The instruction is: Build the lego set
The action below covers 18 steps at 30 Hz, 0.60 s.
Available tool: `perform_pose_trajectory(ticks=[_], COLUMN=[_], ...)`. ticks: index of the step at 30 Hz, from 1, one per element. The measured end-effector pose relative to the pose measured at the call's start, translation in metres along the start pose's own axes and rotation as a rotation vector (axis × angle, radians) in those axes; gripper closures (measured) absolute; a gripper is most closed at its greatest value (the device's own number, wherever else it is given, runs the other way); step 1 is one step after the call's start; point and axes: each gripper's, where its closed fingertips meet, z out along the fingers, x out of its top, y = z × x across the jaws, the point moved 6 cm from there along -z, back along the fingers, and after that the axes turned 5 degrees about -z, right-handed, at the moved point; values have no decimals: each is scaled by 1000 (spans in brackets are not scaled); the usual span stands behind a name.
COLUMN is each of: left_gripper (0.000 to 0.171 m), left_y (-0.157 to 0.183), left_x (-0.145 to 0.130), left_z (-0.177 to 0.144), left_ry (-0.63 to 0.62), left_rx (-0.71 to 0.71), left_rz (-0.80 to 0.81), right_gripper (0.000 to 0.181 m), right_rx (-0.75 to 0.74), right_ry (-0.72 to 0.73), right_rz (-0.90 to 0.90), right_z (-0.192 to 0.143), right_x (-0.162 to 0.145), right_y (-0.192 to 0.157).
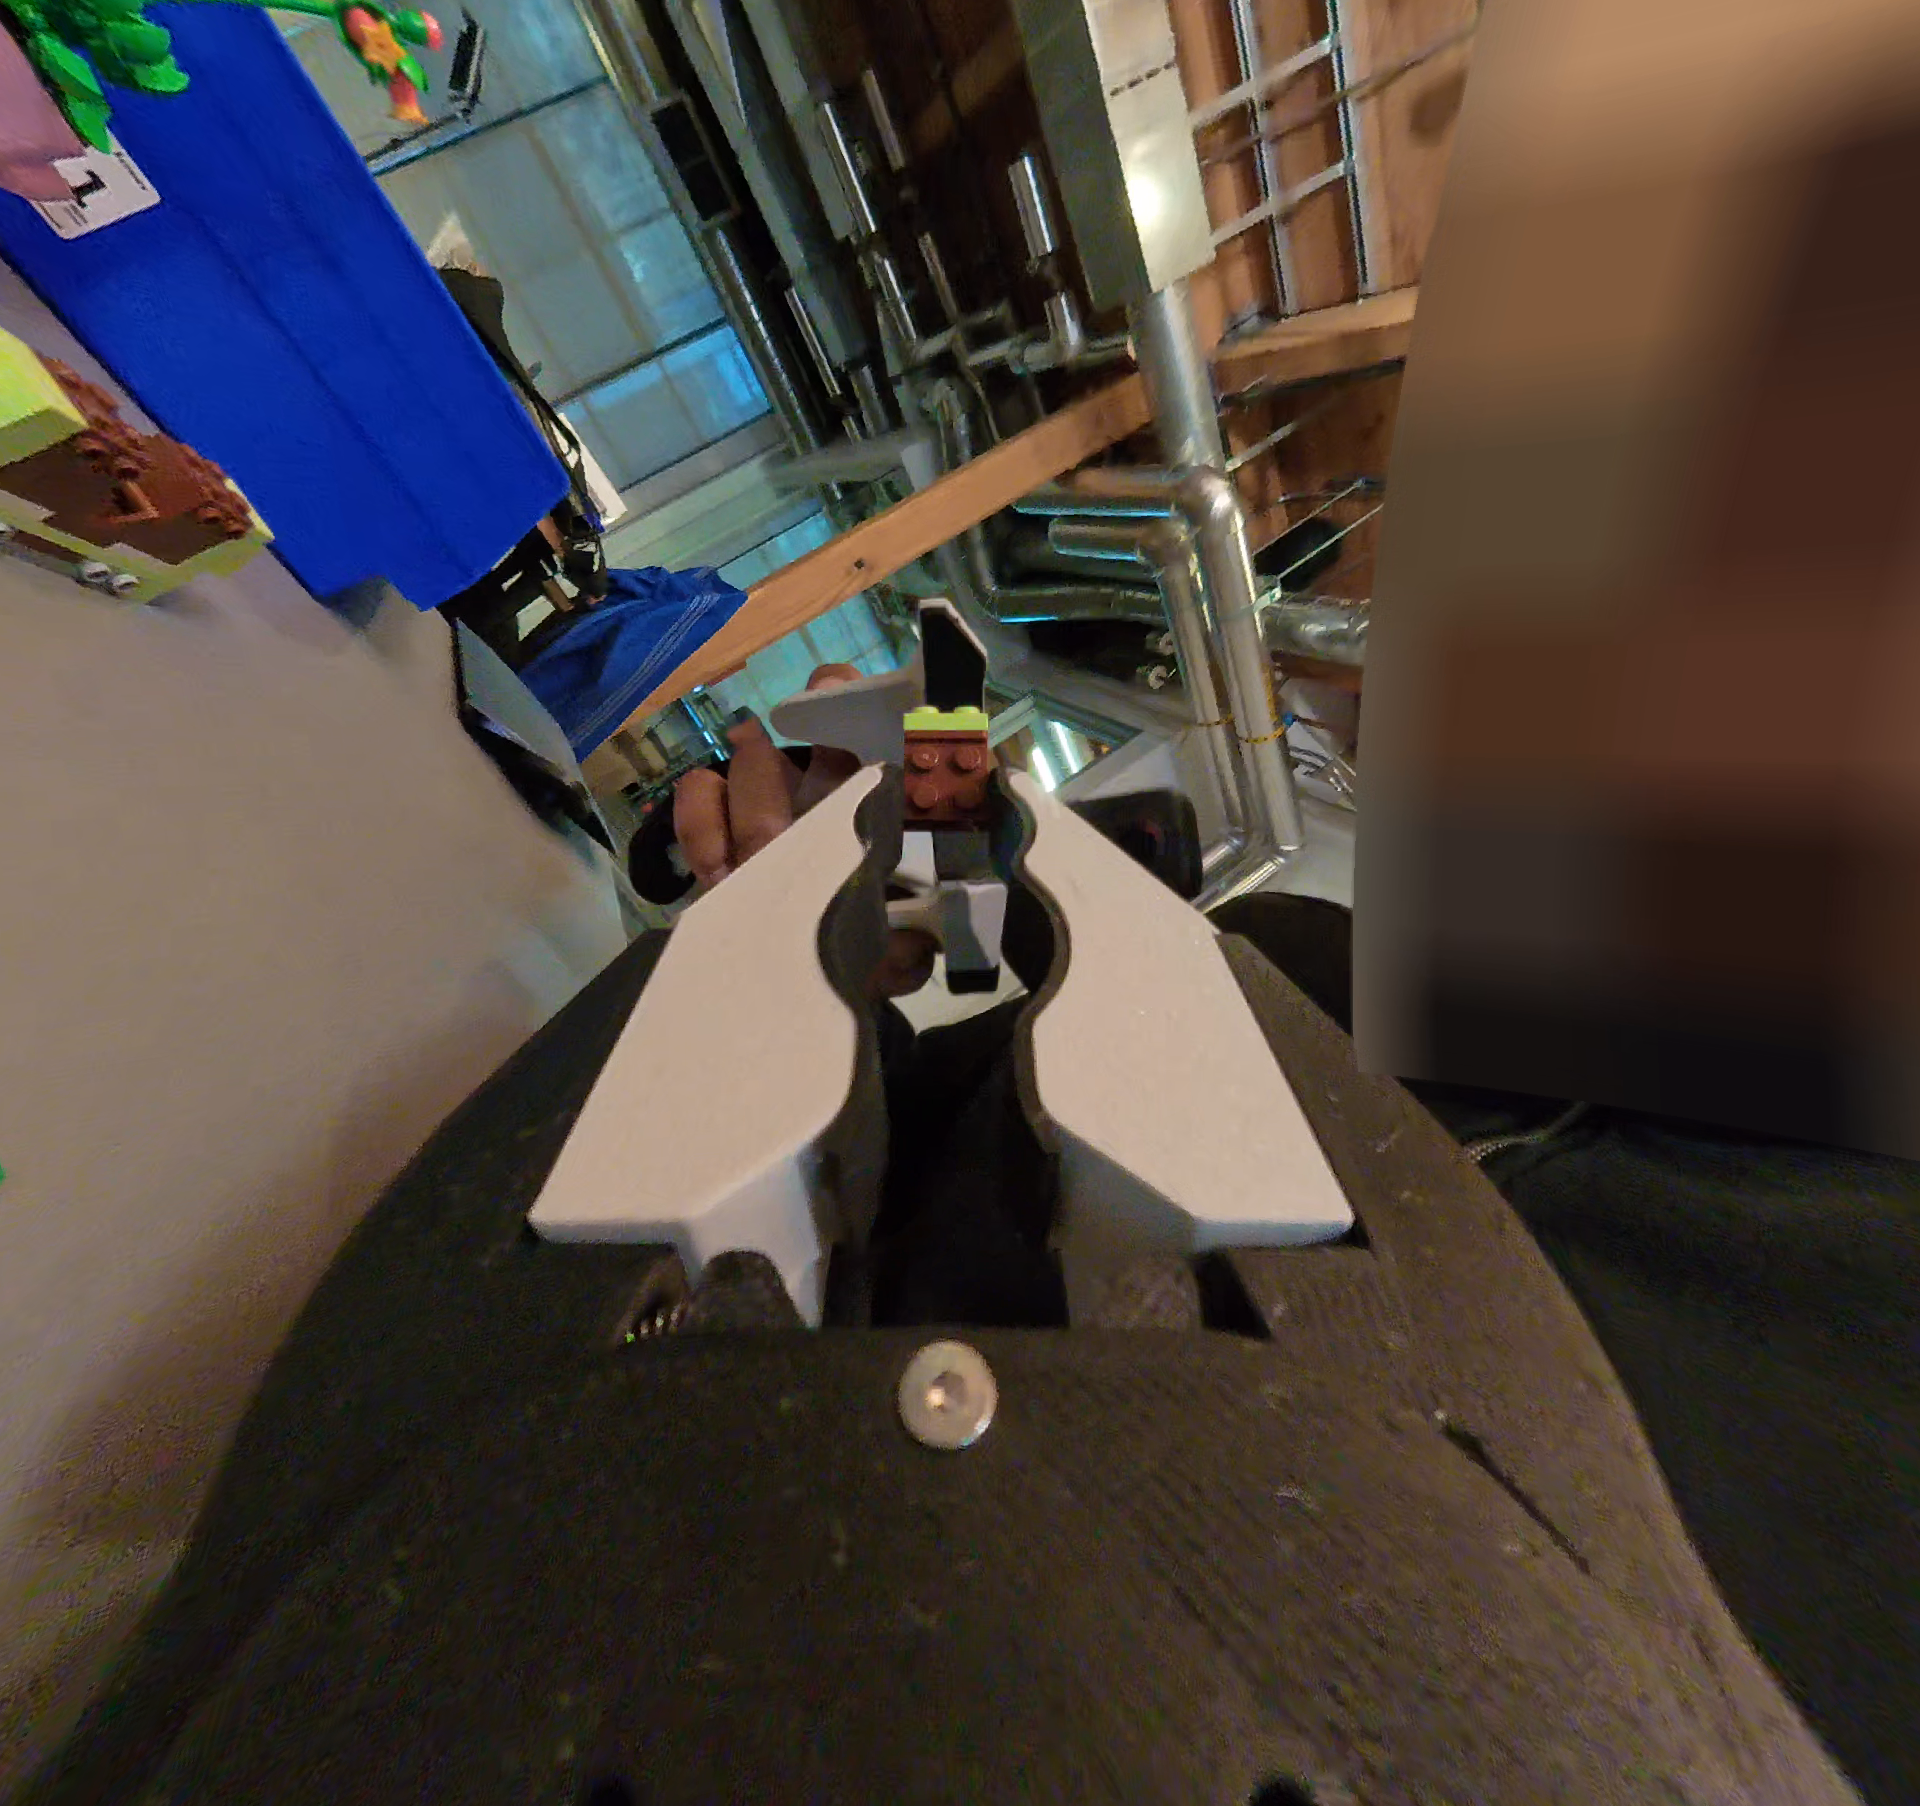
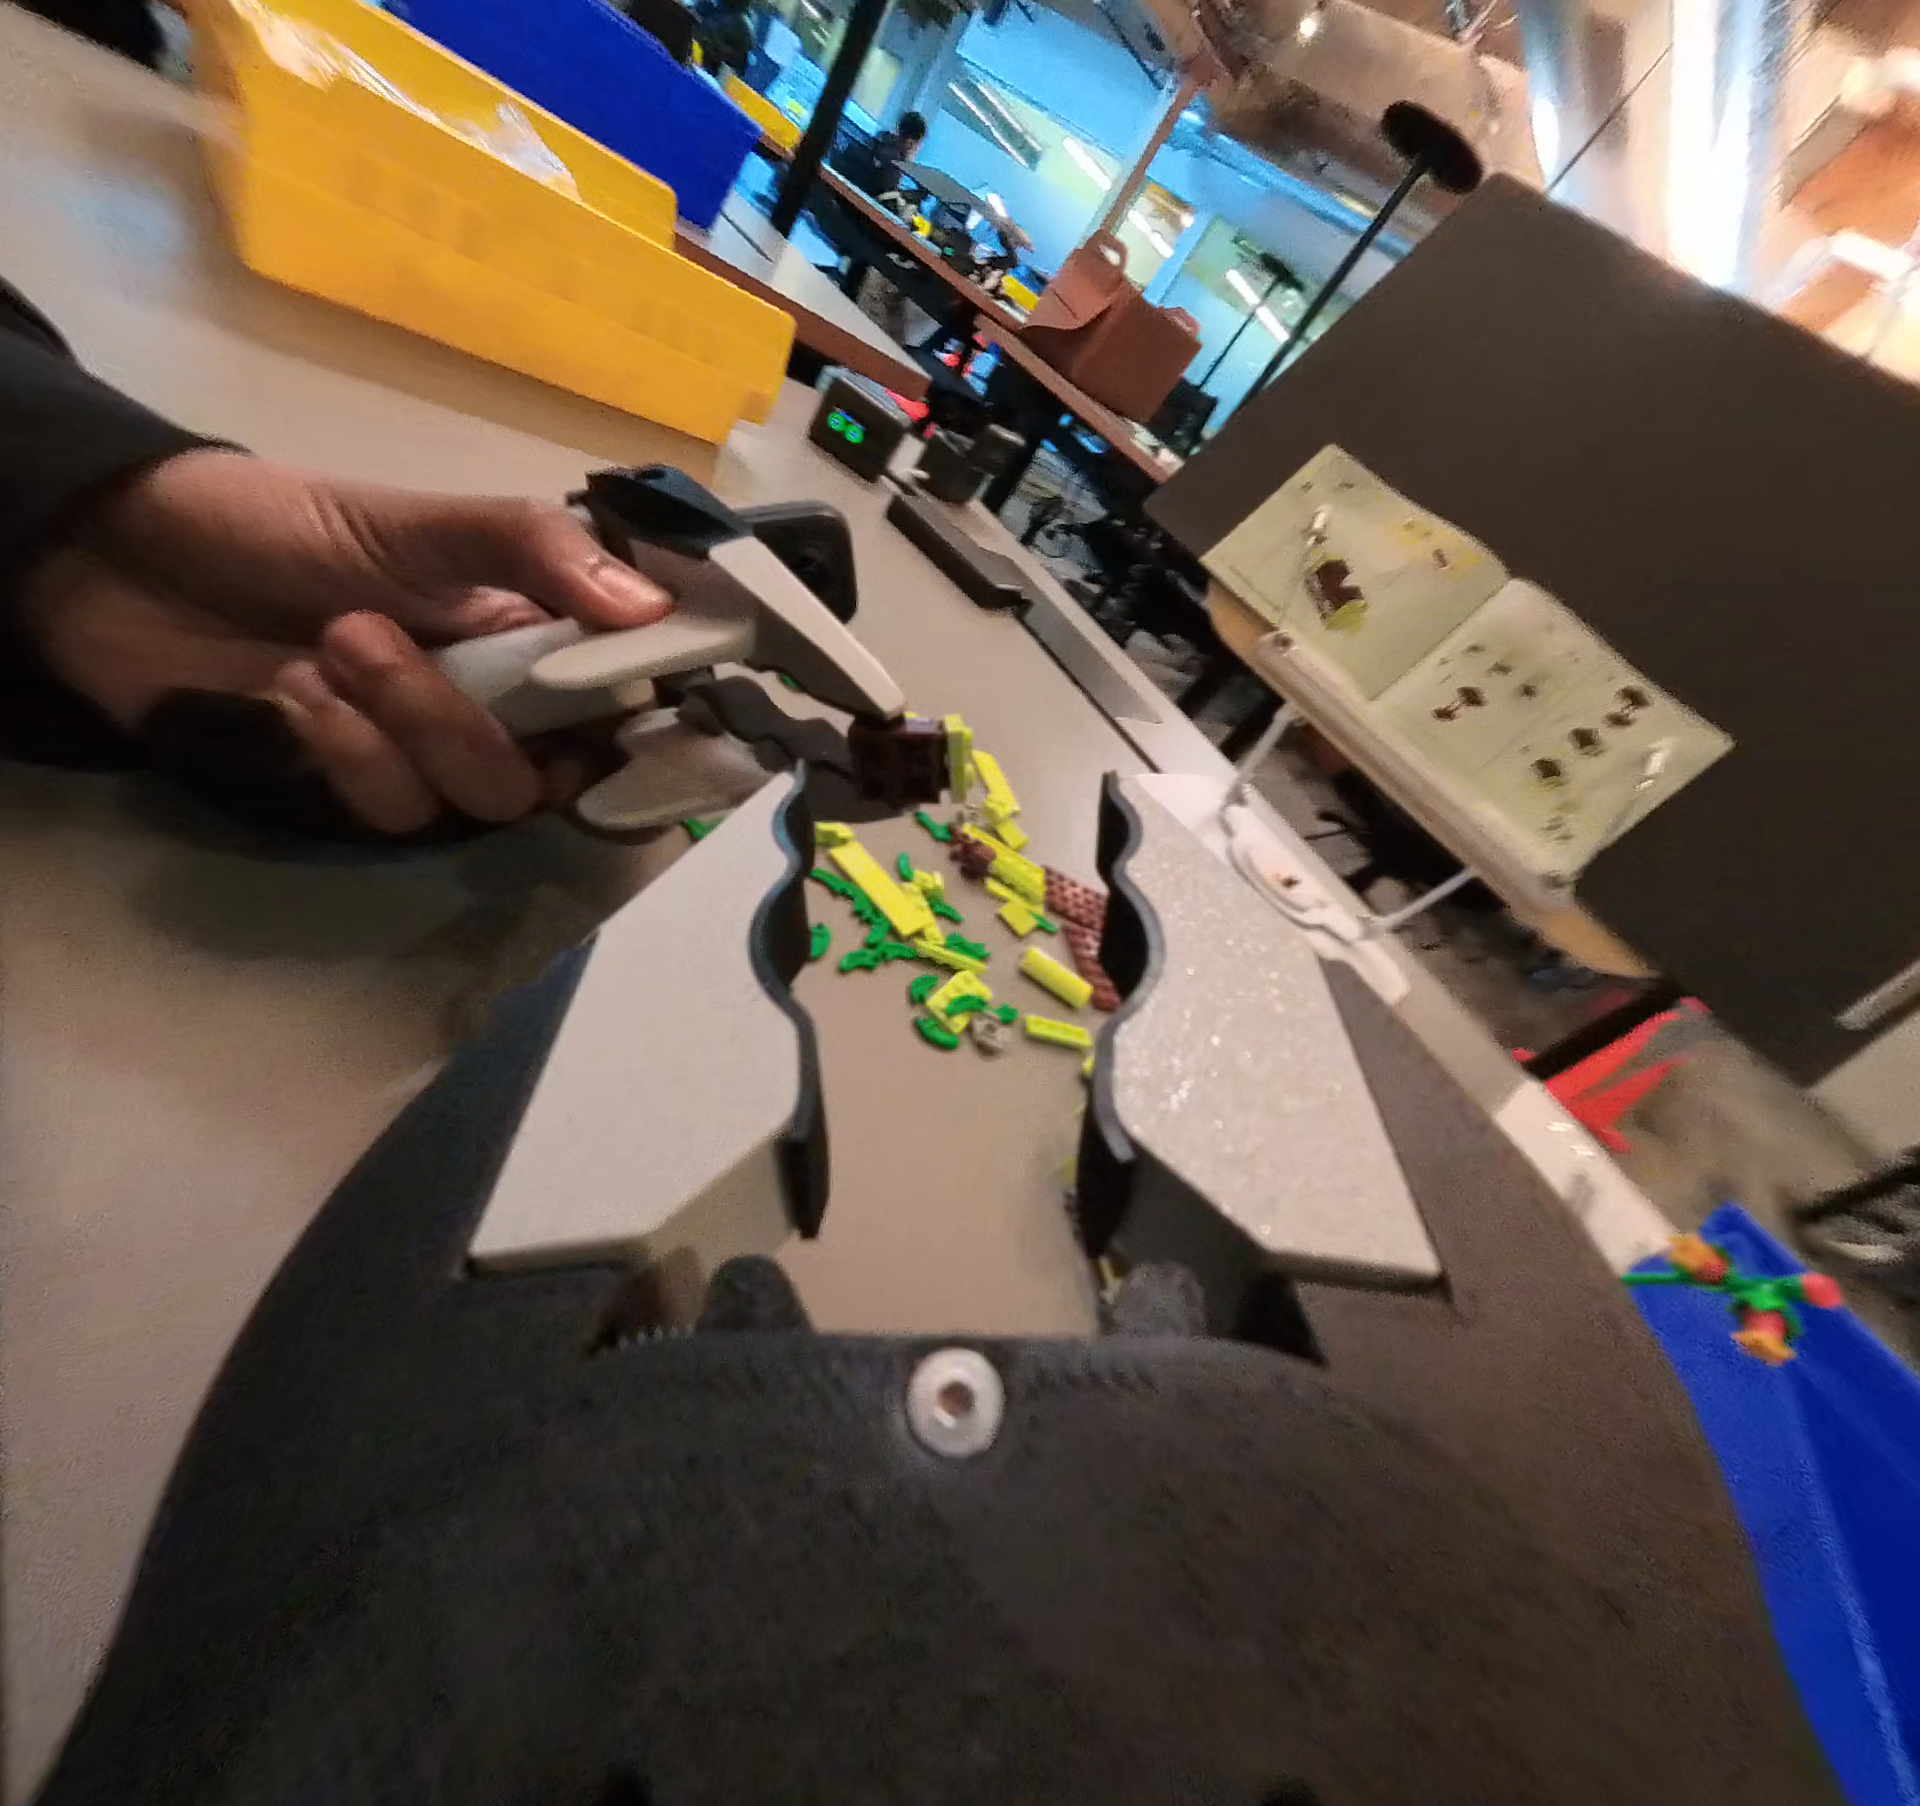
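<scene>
In the left wrist view my left gripper (image 1: 940,795) is shut on a small brown brick assembly with a lime plate on top (image 1: 943,767), held up off the table. The right gripper's finger (image 1: 842,714) and the hand holding it show just beyond. In the right wrist view my right gripper (image 2: 953,788) is open and empty, low over a pile of loose lime, green and brown pieces (image 2: 935,935) on the table. The left gripper (image 2: 883,748), held by a hand, grips the brown assembly (image 2: 896,759) just ahead of my right fingertips.
A yellow bin (image 2: 468,229) and a blue bin (image 2: 561,42) stand at the far left. An open instruction booklet (image 2: 1455,676) leans on a dark panel (image 2: 1621,468) at right. A blue bin (image 1: 270,302), a green plant build (image 1: 73,11) and a brown-lime build (image 1: 125,499) stand nearby. The tips of both grippers are at nearly the same place. Left tips and right tips are each some 15 centimeters from the brown-lime build (image 1: 125,499).
</scene>
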Motion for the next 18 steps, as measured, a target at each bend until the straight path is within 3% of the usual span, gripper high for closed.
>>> perform_pose_trajectory(ticks=[5,18], left_gripper=[160,160], left_y=[6,2], left_x=[3,-5], left_z=[-1,2], left_ry=[33,46], left_rx=[-42,-79], left_rz=[-37,-130], right_gripper=[128,140], right_rx=[6,-32], right_ry=[-48,-53], right_rz=[-81,-135], right_z=[17,22], right_x=[1,8], right_y=[-13,-12])
